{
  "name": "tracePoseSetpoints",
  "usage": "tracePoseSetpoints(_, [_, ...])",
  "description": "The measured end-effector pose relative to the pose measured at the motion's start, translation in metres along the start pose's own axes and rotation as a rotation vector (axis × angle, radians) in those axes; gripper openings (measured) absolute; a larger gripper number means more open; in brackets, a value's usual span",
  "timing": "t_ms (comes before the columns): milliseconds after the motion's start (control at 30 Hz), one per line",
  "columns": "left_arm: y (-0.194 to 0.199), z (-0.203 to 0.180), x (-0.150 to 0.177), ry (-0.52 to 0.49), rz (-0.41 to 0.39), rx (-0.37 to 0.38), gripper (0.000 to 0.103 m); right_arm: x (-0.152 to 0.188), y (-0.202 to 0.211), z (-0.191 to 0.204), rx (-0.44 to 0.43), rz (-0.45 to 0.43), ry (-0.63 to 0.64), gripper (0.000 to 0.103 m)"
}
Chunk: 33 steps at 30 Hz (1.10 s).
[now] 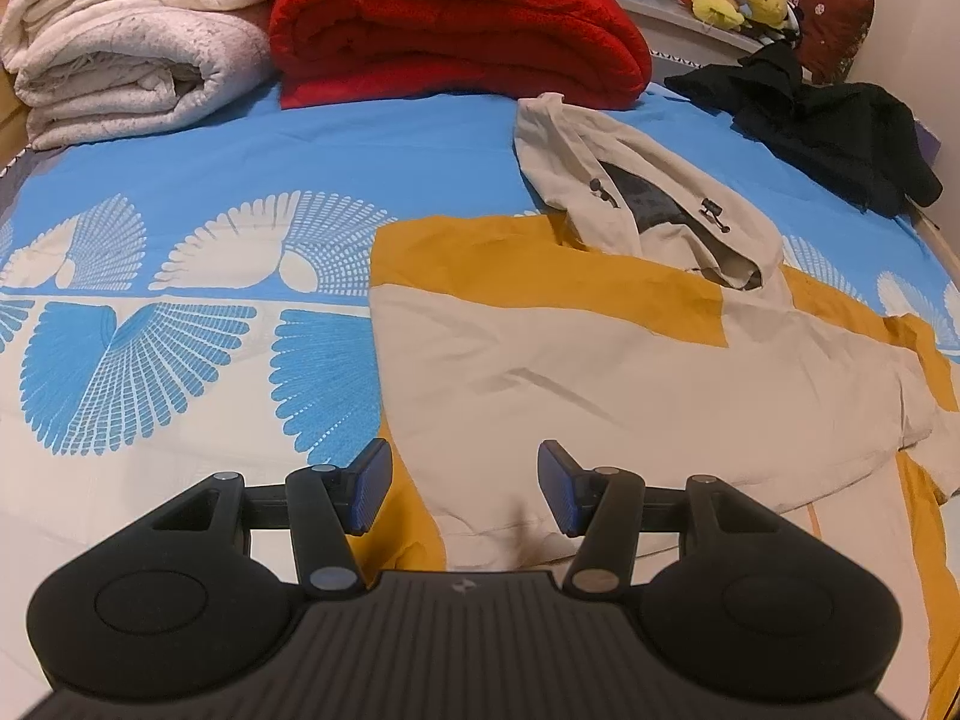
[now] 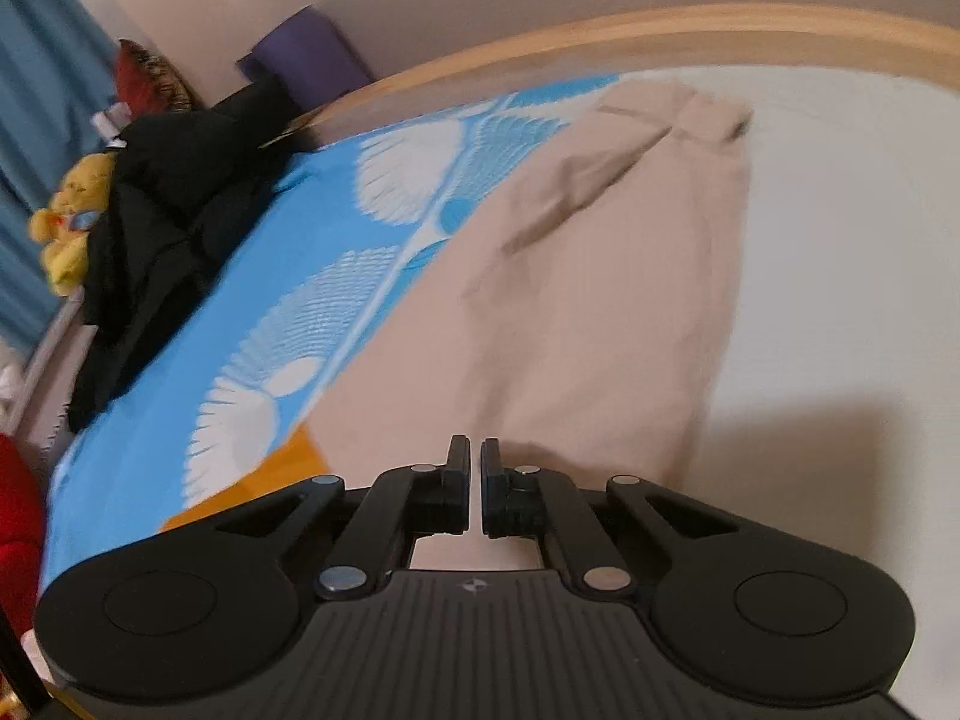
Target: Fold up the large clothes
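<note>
Right now, in the left wrist view, a beige and mustard hooded jacket [image 1: 600,360] is lying spread on a blue patterned bed [image 1: 180,180], hood pointing toward a red blanket [image 1: 456,24]. The left tongs [image 1: 465,489] are hovering about half open above the hem, gripping nothing. In the right wrist view, blurred, the right tongs [image 2: 474,474] are standing nearly closed over the beige sleeve [image 2: 600,276]; only a thin gap is showing, and I cannot tell whether cloth is caught. Likely risk: a shallow pinch slipping off the fabric, leaving the fold lopsided.
</note>
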<state>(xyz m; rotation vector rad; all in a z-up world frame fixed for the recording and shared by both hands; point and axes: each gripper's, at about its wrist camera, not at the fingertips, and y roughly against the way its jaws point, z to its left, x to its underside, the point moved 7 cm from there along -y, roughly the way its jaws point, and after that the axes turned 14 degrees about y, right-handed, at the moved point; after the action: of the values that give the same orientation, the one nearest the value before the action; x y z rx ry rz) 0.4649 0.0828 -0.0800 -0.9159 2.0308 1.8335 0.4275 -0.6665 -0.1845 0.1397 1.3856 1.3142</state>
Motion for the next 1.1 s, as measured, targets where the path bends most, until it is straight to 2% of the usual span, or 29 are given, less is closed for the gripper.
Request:
tracePoseSetpoints(33, [0.000, 0.000, 0.000, 0.002, 0.000, 0.001, 0.059, 0.001, 0.004, -0.013, 0.065, -0.009, -0.015, 0.030])
tracePoseSetpoints(67, [0.000, 0.000, -0.001, 0.004, 0.000, 0.002, 0.059, 0.003, 0.008, -0.022, 0.111, -0.020, -0.023, 0.041])
tracePoseSetpoints(100, [0.000, 0.000, -0.001, 0.005, 0.000, 0.003, 0.059, 0.004, 0.012, -0.031, 0.155, -0.031, -0.027, 0.062])
tracePoseSetpoints(133, [0.000, -0.001, 0.000, 0.005, 0.000, 0.004, 0.059, 0.006, 0.015, -0.040, 0.188, -0.035, -0.029, 0.067])
tracePoseSetpoints(167, [0.001, -0.001, 0.000, 0.004, 0.000, 0.005, 0.059, 0.009, 0.014, -0.046, 0.191, -0.028, -0.034, 0.067])
tracePoseSetpoints(200, [0.001, -0.001, 0.000, 0.004, 0.000, 0.005, 0.059, 0.012, 0.012, -0.051, 0.178, -0.013, -0.048, 0.066])
tracePoseSetpoints(267, [0.001, -0.001, 0.000, 0.006, -0.001, 0.003, 0.059, 0.012, 0.010, -0.052, 0.145, -0.021, -0.049, 0.073])
tracePoseSetpoints(333, [0.001, -0.001, 0.000, 0.005, -0.001, 0.003, 0.059, 0.009, 0.006, -0.045, 0.072, -0.019, -0.060, 0.074])
tracePoseSetpoints(400, [0.001, 0.000, -0.001, 0.003, 0.000, 0.001, 0.059, 0.005, 0.000, -0.034, -0.008, -0.013, -0.077, 0.072])
tracePoseSetpoints(467, [0.001, 0.000, -0.001, 0.003, 0.000, 0.001, 0.059, 0.002, -0.006, -0.023, -0.041, -0.005, -0.070, 0.057])
tracePoseSetpoints(533, [0.001, 0.001, -0.001, 0.003, -0.002, 0.002, 0.059, -0.002, -0.009, -0.014, -0.035, -0.009, -0.053, 0.012])
tracePoseSetpoints(567, [0.001, 0.001, -0.002, 0.004, -0.002, 0.004, 0.059, -0.004, -0.010, -0.011, -0.044, -0.018, -0.054, 0.004])
tracePoseSetpoints(767, [0.006, 0.006, -0.005, 0.016, -0.008, 0.012, 0.059, -0.027, 0.023, 0.033, -0.046, -0.167, 0.070, 0.001])
tracePoseSetpoints(900, [0.012, 0.014, -0.011, 0.036, -0.021, 0.018, 0.059, -0.038, 0.075, 0.108, -0.118, -0.323, 0.334, 0.000])
tracePoseSetpoints(1000, [0.017, 0.020, -0.015, 0.061, -0.027, 0.020, 0.059, -0.019, 0.131, 0.188, -0.262, -0.409, 0.550, 0.000])
tracePoseSetpoints(1100, [0.023, 0.025, -0.020, 0.082, -0.037, 0.029, 0.059, 0.033, 0.194, 0.268, -0.482, -0.423, 0.738, 0.000])
